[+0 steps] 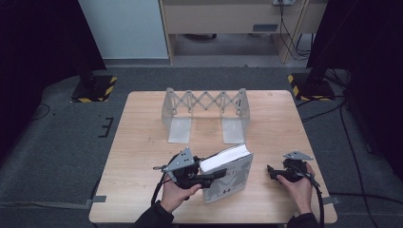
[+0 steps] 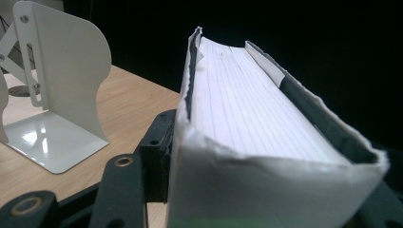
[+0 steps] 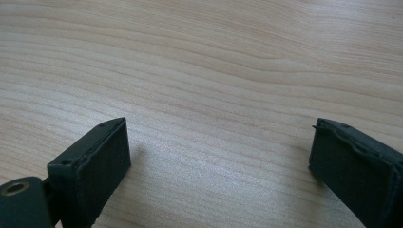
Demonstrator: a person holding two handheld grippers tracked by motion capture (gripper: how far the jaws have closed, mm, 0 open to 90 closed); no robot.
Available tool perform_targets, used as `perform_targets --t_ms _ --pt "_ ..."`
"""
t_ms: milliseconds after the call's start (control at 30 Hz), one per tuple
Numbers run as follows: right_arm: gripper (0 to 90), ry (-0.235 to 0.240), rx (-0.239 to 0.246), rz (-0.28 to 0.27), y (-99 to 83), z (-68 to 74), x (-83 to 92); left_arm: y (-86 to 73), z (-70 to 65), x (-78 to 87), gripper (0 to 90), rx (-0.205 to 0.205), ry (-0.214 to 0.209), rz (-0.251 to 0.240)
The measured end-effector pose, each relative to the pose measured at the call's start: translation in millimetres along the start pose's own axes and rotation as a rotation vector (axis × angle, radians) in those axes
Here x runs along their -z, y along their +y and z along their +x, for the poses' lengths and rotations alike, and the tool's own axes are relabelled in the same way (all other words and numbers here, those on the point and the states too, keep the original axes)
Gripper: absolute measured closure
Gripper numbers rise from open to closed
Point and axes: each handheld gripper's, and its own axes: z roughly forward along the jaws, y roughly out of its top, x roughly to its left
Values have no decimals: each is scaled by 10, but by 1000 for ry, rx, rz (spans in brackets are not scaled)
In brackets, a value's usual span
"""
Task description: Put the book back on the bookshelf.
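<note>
Thick white-covered paperback book with a grey patterned front, high view: it sits near the front edge of the light wooden table, well in front of the white metal expanding bookend rack, tilted up on one edge with the page block facing up and left. Left gripper is clamped across the book's near corner; jaws closed on its thickness. Right gripper rests to the right of the book, apart from it, holding nothing.

Left gripper view: the book stands between the jaws, cover edges ragged, pages upward. One rack plate stands beyond the book, to the left. Judgement: grip is near one end only, so the book may pivot; carry it low and slowly, spine down, toward the rack's gap.

Right gripper view: jaws spread wide over bare table, nothing between them. Judgement: best used to steady the book's free end before it is set upright between the plates.
</note>
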Motion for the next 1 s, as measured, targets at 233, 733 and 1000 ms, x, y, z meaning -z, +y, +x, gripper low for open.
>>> perform_targets --t_ms 233,733,1000 --pt "65 1 1 0 0 -1 0 4 -34 15 424 1 -5 -6" --pt "48 5 0 6 4 3 -5 291 -44 -6 344 -29 34 19" --pt "48 5 0 6 4 2 -5 389 -41 -184 376 -20 40 68"
